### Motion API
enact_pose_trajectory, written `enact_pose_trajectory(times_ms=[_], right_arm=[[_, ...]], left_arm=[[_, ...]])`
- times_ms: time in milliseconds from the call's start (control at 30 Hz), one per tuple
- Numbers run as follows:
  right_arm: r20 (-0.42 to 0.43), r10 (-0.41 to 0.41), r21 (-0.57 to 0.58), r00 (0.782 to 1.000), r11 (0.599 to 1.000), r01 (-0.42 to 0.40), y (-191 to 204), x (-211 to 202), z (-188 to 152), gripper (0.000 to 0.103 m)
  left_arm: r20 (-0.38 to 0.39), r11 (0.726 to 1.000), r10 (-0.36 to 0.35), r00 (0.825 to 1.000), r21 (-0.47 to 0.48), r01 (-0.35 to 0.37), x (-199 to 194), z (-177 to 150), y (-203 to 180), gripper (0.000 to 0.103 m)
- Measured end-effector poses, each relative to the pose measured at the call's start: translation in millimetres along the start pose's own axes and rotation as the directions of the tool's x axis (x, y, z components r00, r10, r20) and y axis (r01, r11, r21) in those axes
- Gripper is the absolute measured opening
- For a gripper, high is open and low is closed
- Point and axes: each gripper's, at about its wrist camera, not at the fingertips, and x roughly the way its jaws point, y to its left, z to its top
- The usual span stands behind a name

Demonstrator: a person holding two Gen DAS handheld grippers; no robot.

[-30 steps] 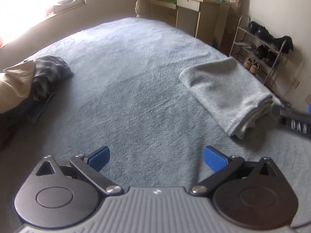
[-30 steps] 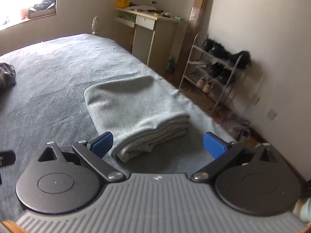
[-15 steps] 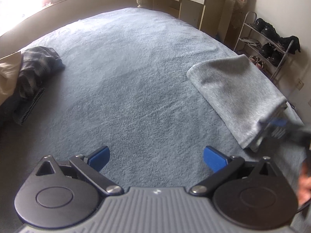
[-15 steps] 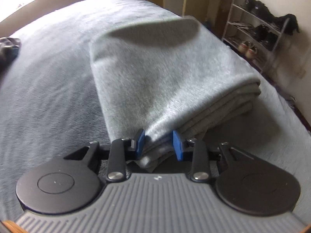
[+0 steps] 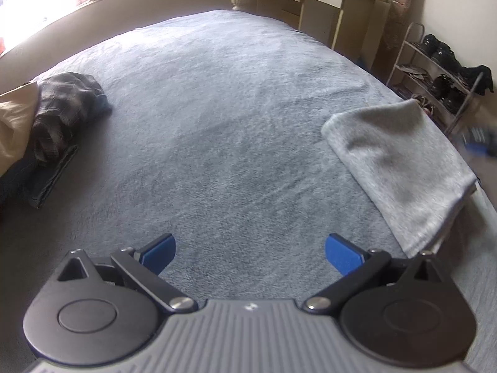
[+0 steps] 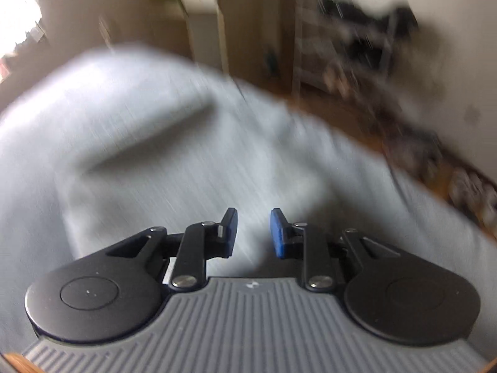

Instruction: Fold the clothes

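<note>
The folded grey garment [image 5: 400, 168] lies at the right side of the bed [image 5: 236, 118], close to the edge that faces the shoe rack [image 5: 441, 74], and it is the thing the next move turns on. Its long axis runs from the far middle of the bed down toward the near right corner, with the stacked, layered edge at the near end. From the left gripper [image 5: 250, 250] it lies forward and well off to the right; those jaws stand wide apart over bare bedding and hold nothing. The right gripper [image 6: 251, 233] is plainly the nearer one: it shows as a blue-and-black blur just beyond the garment's far right side in the left wrist view. In its own view, which is heavily smeared, pale grey cloth fills the space ahead of and between the jaws. They are drawn in to a narrow gap, yet the blur hides whether any fabric is pinched, so its hold cannot be told. A heap of unfolded clothes [image 5: 52, 118], plaid over dark denim with something tan beside it, sits at the far left of the bed, well apart from the garment and nearer the left hand's side. Judging from this layout, the left arm is better placed to fetch the next piece.
</note>
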Motion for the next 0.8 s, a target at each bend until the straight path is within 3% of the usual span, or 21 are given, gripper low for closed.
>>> enact_pose_trajectory(times_ms=[67, 133, 200, 233, 367, 400, 533, 733, 800], right_arm=[[0.035, 0.027, -0.04, 0.999, 0.999, -0.025, 21.5, 16.1, 25.2, 0.023], [0.013, 0.045, -0.058, 0.999, 0.997, -0.044, 40.2, 52.1, 45.8, 0.023], [-0.084, 0.037, -0.061, 0.996, 0.997, -0.042, 63.2, 101.4, 58.9, 0.025], [-0.153, 0.021, -0.072, 0.988, 0.997, -0.033, 73.2, 128.1, 61.2, 0.025], [-0.139, -0.068, -0.231, 0.988, 0.972, 0.034, 107.9, 154.0, 59.8, 0.037], [-0.132, -0.069, -0.257, 0.989, 0.966, 0.034, 112.6, 150.7, 61.1, 0.037], [-0.066, 0.11, -0.286, 0.992, 0.95, -0.124, 108.8, 93.8, 48.6, 0.035], [-0.113, 0.316, -0.224, 0.942, 0.916, -0.334, 102.9, -1.9, 2.8, 0.035], [-0.119, 0.335, -0.167, 0.935, 0.921, -0.352, 99.1, -38.8, -17.6, 0.035]], left_arm=[[0.005, 1.0, 0.013, 1.0, -0.006, -0.013, -1.3, 2.5, 6.7, 0.103], [0.01, 0.999, 0.034, 0.999, -0.014, -0.034, -3.4, 3.6, 14.9, 0.103], [0.008, 0.998, 0.056, 0.998, -0.026, -0.056, -3.7, 4.3, 22.9, 0.103], [0.006, 0.997, 0.068, 0.998, -0.032, -0.068, -3.3, 4.9, 27.0, 0.103], [-0.016, 0.995, 0.085, 0.996, -0.056, -0.086, -1.2, 4.1, 40.6, 0.103], [-0.026, 0.994, 0.089, 0.996, -0.057, -0.091, 0.2, 4.4, 42.8, 0.103], [-0.039, 0.994, 0.094, 0.995, -0.06, -0.096, -1.8, 1.6, 52.5, 0.103], [-0.024, 0.995, 0.095, 0.995, -0.027, -0.095, -18.3, -5.3, 57.2, 0.103], [-0.022, 0.997, 0.076, 0.997, -0.023, -0.076, -27.8, -8.8, 55.5, 0.103]])
